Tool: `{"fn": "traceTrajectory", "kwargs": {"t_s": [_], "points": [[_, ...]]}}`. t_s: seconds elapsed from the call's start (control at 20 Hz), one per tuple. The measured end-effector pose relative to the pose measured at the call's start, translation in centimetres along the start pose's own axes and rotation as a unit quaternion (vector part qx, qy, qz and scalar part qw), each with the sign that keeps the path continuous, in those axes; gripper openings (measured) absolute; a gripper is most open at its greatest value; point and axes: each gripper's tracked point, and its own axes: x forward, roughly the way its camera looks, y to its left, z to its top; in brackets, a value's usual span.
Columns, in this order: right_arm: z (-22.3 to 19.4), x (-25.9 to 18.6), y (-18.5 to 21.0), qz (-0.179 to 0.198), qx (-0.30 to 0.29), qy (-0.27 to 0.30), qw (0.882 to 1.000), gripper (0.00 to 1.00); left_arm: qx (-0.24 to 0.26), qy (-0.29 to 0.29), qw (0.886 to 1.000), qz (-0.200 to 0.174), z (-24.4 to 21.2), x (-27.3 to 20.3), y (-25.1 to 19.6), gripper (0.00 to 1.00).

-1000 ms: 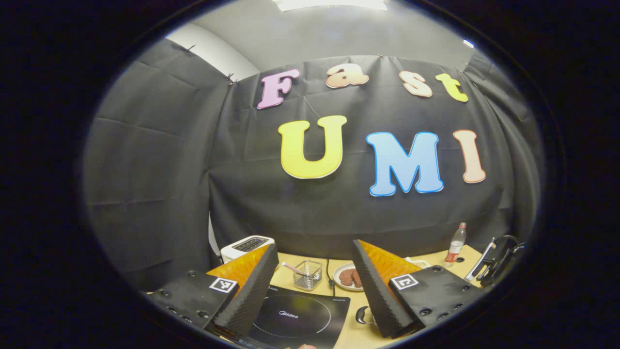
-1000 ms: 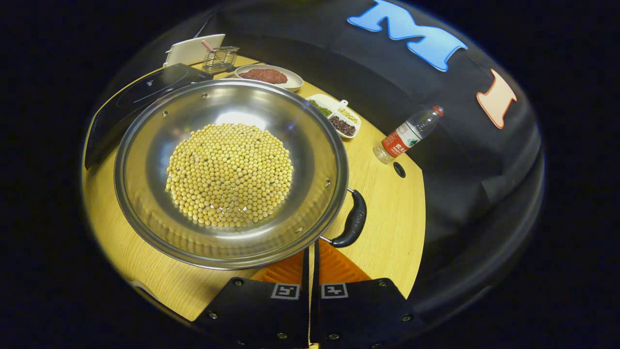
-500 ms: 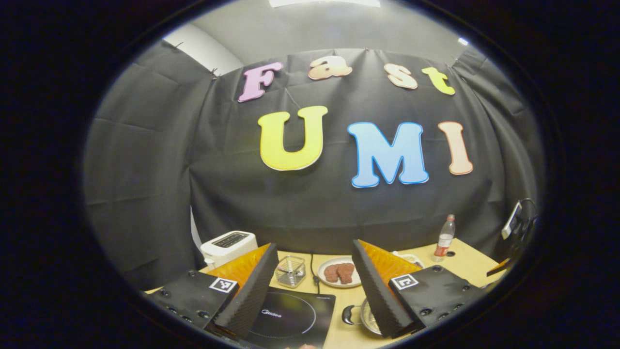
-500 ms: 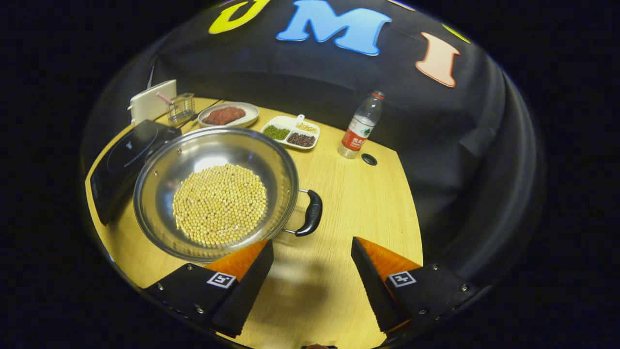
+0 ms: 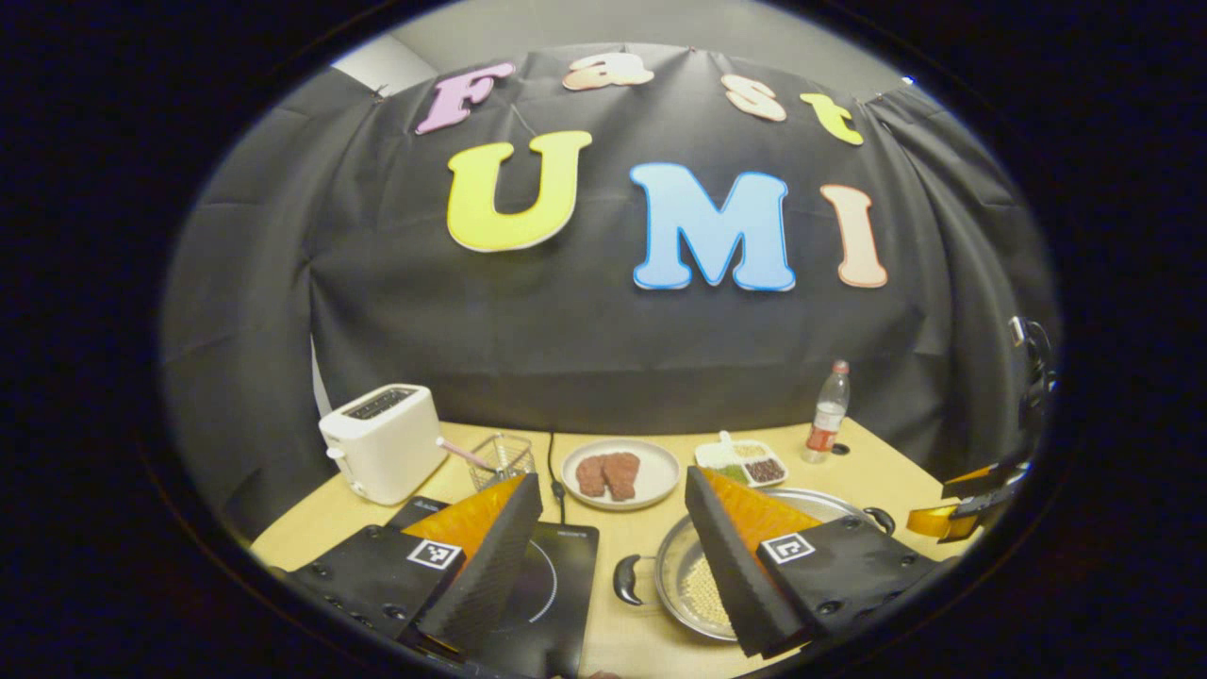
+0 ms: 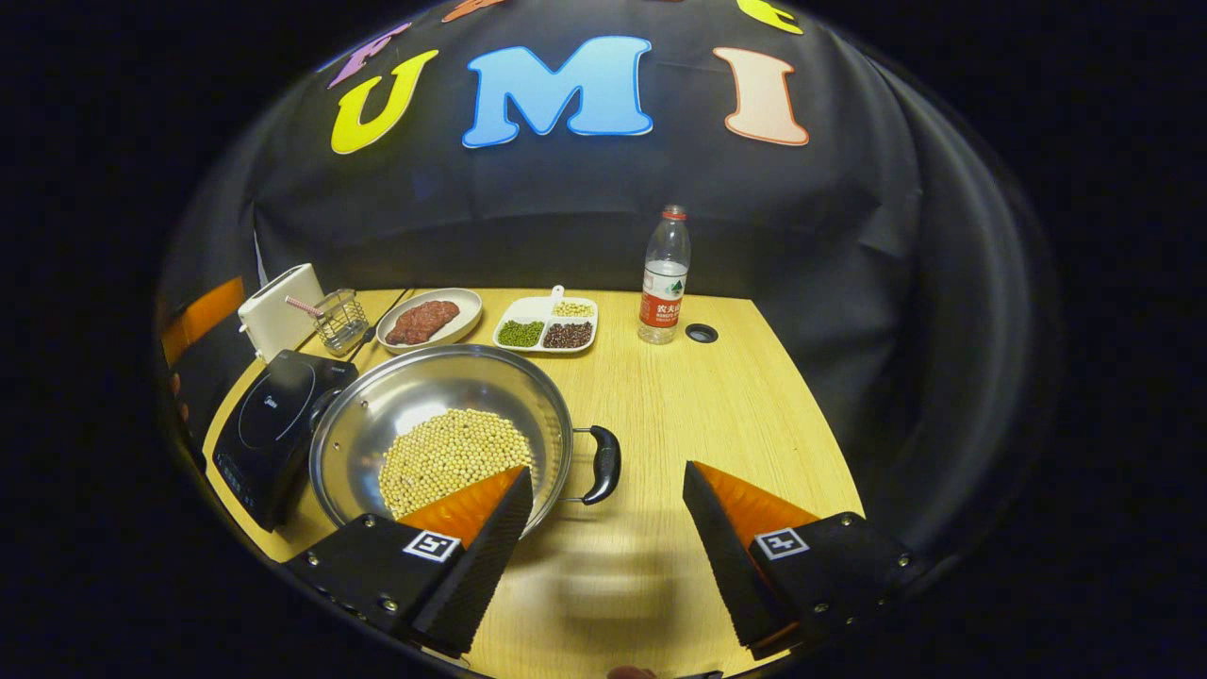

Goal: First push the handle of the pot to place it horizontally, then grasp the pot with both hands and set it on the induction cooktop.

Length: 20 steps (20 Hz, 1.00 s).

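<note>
A steel pot [image 6: 429,401] holding yellow beans [image 6: 451,455] sits on the wooden table, its black handles pointing left and right. Its right handle [image 6: 603,462] lies just beyond my right gripper [image 6: 605,500], which hangs open and holds nothing. The black induction cooktop [image 6: 273,424] touches the pot's left side. In the left gripper view my left gripper [image 5: 611,514] is open above the cooktop [image 5: 558,577] and the pot's left handle [image 5: 625,578], with the pot [image 5: 693,585] partly behind its right finger. The right gripper [image 5: 971,495] also appears at the far right edge.
Along the back stand a white toaster [image 5: 382,453], a wire basket [image 5: 503,455], a plate of meat [image 5: 618,471], a divided dish of beans [image 6: 547,330] and a water bottle [image 6: 664,278]. A cable hole [image 6: 701,332] sits near the bottle. Bare table [image 6: 717,415] lies right of the pot.
My right gripper went from shut to open and drew back from the pot's rim. The left gripper pulled back and tilted down, bringing the table, toaster and pot into view.
</note>
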Motion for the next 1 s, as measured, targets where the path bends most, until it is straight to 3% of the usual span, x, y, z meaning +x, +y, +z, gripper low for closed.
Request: {"fn": "traceTrajectory", "kwargs": {"t_s": [0.25, 0.65, 0.7, 0.75, 1.0], "points": [[0.1, 1.2, 1.3, 0.022, 0.018, 0.005, 1.000, 0.98, 0.013, 0.065, 0.998, -0.024, -5.1, 2.1, -2.0, 1.00], [-0.2, 3.3, 2.2, 0.036, 0.034, 0.027, 0.998, 0.98, -0.008, 0.143, 0.989, -0.027, -10.5, 5.2, -1.9, 1.00], [-0.3, 3.6, 2.2, 0.036, 0.036, 0.031, 0.998, 0.98, -0.008, 0.152, 0.988, -0.030, -11.1, 5.4, -2.0, 0.95], [-0.5, 3.8, 2.3, 0.036, 0.038, 0.036, 0.998, 0.98, -0.009, 0.160, 0.987, -0.032, -11.7, 5.7, -2.1, 1.00], [-1.1, 5.0, 2.4, 0.034, 0.040, 0.049, 0.997, 0.98, -0.015, 0.195, 0.980, -0.036, -13.9, 6.8, -2.2, 1.00]]}}
